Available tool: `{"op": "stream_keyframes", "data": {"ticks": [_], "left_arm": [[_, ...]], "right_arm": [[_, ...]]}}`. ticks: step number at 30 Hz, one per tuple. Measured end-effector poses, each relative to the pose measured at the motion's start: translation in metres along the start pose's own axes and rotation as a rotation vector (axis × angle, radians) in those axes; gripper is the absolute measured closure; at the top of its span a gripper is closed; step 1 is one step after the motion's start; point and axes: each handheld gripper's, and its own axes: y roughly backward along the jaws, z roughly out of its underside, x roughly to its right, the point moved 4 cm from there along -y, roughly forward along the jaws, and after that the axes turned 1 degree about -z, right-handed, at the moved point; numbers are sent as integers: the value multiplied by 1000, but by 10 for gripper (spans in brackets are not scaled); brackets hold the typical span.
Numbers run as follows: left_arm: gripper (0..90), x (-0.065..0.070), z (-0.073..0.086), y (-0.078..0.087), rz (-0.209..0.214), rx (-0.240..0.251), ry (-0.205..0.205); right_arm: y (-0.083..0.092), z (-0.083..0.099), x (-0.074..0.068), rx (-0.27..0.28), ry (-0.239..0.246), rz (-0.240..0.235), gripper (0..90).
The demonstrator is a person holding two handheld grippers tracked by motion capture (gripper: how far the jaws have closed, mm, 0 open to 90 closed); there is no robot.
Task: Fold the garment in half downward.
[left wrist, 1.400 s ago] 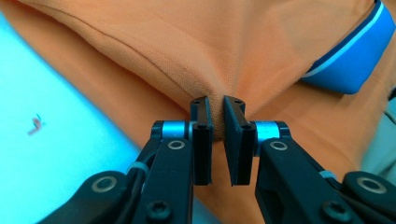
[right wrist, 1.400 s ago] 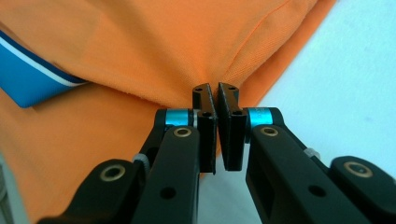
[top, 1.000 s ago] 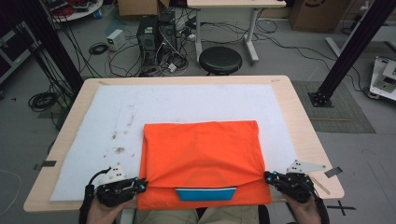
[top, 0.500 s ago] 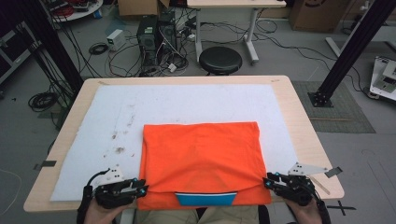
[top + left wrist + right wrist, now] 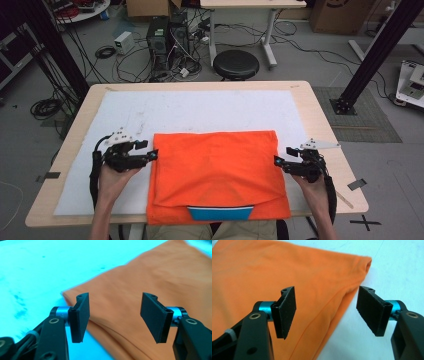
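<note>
A folded orange garment [image 5: 215, 172] lies flat on the white mat [image 5: 200, 107], with a blue band [image 5: 220, 213] at its near edge. My left gripper [image 5: 153, 153] hovers at the garment's left edge, jaws wide, nothing between them; they have just been opening. In the left gripper view the orange cloth [image 5: 150, 277] lies under and beyond the left gripper [image 5: 115, 312]. My right gripper [image 5: 278, 161] sits at the right edge, and its jaws too have just been opening and hold nothing. The right gripper view shows the folded edge [image 5: 347, 295] below the right gripper [image 5: 325, 310].
The wooden table [image 5: 320, 115] carries the mat. Beyond its far edge stand a black stool [image 5: 236, 64], computer boxes [image 5: 167, 35] and tangled cables on the floor. A black frame post [image 5: 372, 52] rises at the right.
Both grippers let go of the garment's near corners and moved away from me along its side edges, jaws spreading. The garment now lies flatter, its near edge settled.
</note>
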Motion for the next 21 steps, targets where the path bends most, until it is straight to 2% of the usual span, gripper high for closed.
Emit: {"op": "stream_keyframes", "data": {"ticks": [2, 6, 8, 9, 10, 11, 12, 14, 17, 19, 21], "left_arm": [[408, -11, -8, -12, -5, -15, 13], [408, -34, -16, -36, -47, -60, 16], [409, -45, -15, -49, -41, -76, 36], [409, -49, -13, -56, -19, -62, 66], [409, -51, -11, -59, -15, -70, 69], [409, -54, -7, -63, -30, -94, 60], [409, -56, -5, -66, -37, -109, 60], [409, -58, 0, -73, -26, -129, 59], [430, -56, 3, -78, -25, -164, 24], [476, -53, 5, -81, -12, -180, 19], [501, -52, 5, -81, -30, -187, -1]], "right_arm": [[-7, -3, 3, 2, -6, -2, 329], [-20, -8, 4, -28, -4, -9, 328], [-25, -10, 5, -32, 2, -8, 328], [-26, -11, 6, -40, -3, -2, 324], [-28, -12, 9, -42, -3, -2, 322], [-29, -12, 10, -45, -8, 1, 322], [-30, -13, 13, -43, -13, 4, 321], [-31, -13, 16, -43, -24, 10, 321], [-34, -15, 21, -39, -28, 18, 322], [-35, -18, 24, -41, -27, 39, 321], [-38, -22, 28, -43, -35, 46, 321]]}}
